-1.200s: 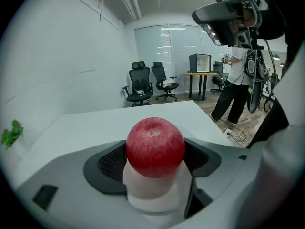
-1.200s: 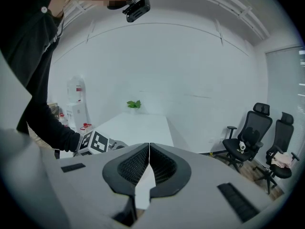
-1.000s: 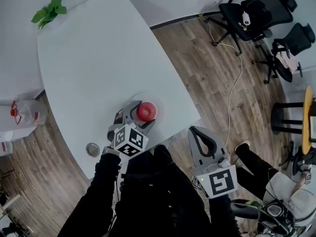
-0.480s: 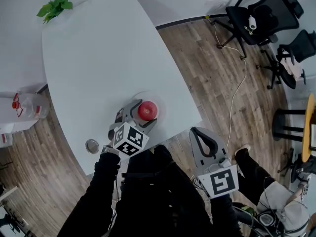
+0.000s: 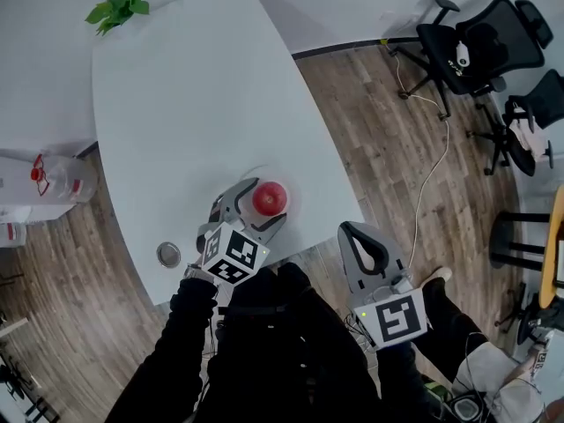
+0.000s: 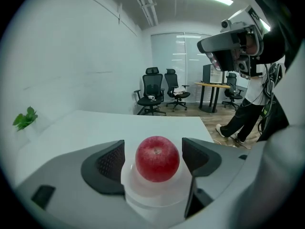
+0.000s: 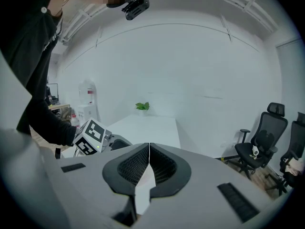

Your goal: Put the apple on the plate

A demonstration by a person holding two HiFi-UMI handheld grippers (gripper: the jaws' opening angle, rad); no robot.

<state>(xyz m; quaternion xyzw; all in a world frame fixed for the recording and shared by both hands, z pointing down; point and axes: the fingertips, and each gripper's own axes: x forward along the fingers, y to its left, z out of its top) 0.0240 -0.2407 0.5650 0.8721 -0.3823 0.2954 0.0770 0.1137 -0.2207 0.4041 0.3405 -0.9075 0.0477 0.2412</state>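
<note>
A red apple (image 5: 270, 198) rests on a small white plate (image 5: 249, 174) near the table's front edge. My left gripper (image 5: 266, 204) stands open around the apple, one jaw on each side. In the left gripper view a gap shows between the apple (image 6: 157, 158) and each of the fingers (image 6: 108, 163), and the plate (image 6: 151, 197) lies beneath it. My right gripper (image 5: 354, 233) is shut with nothing in it, held off the table over the wooden floor to the right. In the right gripper view its jaws (image 7: 149, 149) meet along their whole length.
A small round metal lid (image 5: 168, 255) lies on the white table (image 5: 194, 104) left of my left gripper. A green plant (image 5: 119, 7) sits at the far corner. A water jug (image 5: 60, 178) stands on the floor left. Office chairs (image 5: 480, 38) and a cable (image 5: 425, 192) are at right.
Only the head view has drifted, so the scene sits slightly further right in the frame. The apple, the plate and both grippers keep their places relative to one another.
</note>
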